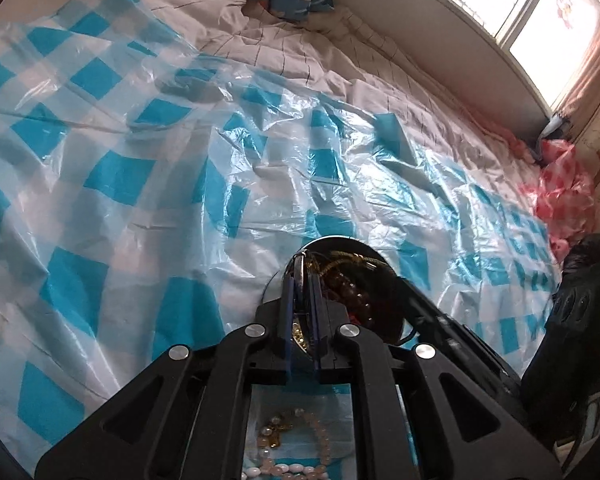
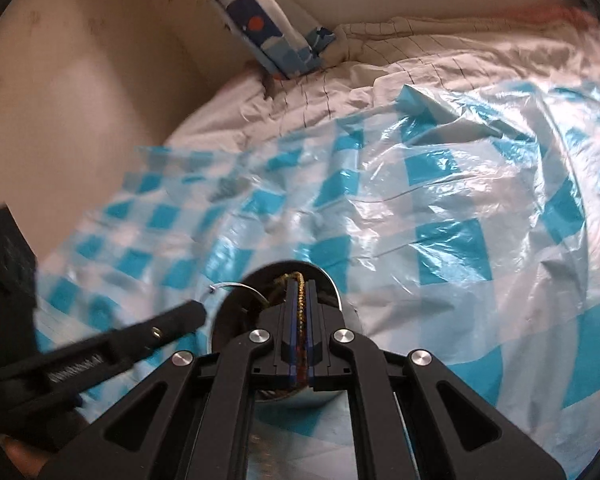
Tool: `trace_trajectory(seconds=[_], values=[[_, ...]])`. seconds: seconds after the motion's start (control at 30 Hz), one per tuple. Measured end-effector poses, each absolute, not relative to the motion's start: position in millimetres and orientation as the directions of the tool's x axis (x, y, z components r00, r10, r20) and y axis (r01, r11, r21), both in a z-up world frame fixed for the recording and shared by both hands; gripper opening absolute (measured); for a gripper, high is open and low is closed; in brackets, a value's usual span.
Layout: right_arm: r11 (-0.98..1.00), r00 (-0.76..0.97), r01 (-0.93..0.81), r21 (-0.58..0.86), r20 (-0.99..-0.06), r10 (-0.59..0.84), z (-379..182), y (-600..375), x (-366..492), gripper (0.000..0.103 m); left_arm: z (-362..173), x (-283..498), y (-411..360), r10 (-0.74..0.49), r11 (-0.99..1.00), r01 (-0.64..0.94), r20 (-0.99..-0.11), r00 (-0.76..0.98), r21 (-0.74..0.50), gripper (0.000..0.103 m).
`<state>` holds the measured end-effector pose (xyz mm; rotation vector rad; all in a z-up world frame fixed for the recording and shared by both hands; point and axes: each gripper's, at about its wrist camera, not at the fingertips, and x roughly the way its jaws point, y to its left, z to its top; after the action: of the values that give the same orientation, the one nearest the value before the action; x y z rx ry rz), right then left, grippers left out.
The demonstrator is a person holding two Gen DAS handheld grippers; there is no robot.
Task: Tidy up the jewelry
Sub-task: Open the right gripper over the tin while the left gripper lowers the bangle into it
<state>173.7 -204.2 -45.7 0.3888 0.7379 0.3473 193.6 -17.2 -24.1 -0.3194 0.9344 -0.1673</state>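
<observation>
A dark shiny bowl [image 1: 342, 242] sits on the checked plastic sheet and holds amber beads [image 1: 354, 294] and a gold chain [image 1: 350, 258]. My left gripper [image 1: 302, 276] hangs over the bowl's near rim, shut on a thin silver hoop [image 1: 299, 258]. In the right wrist view my right gripper [image 2: 300, 286] is down in the bowl [image 2: 334, 284], shut on the gold chain [image 2: 298, 280]. The left gripper [image 2: 198, 310] reaches in from the lower left there, with the silver hoop [image 2: 236, 287] arching from its tip. Pink, pearl and gold bead pieces [image 1: 296, 444] lie under the left gripper.
A blue-and-white checked plastic sheet [image 1: 160, 200] covers the rumpled bed. A blue patterned pillow [image 2: 268, 40] leans at the wall. A pink plastic bag [image 1: 564, 196] and a dark object [image 1: 572, 320] lie at the right edge. A black box [image 2: 4, 264] stands at the left.
</observation>
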Motion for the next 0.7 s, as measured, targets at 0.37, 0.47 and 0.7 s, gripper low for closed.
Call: trace_trajectory(seconds=[0.37,0.47,0.7], values=[[0.931,0.711,-0.185,0.316,-0.611,0.349,-44,-195,165,0.044,-12,191,-19,-0.301,0.924,0.021,-0.696,0.652,-0.381,0.006],[0.937,0.754,-0.145,0.317,-0.578,0.312,-36,-208,158,0.052,-21,196,-26,-0.336,0.915,0.033,-0.713,0.616,-0.403,0.006],[0.912,0.76,-0.047,0.407,-0.578,0.297,-39,-239,162,0.056,-44,202,-43,-0.436,0.878,0.058,-0.747,0.502,-0.475,0.006]])
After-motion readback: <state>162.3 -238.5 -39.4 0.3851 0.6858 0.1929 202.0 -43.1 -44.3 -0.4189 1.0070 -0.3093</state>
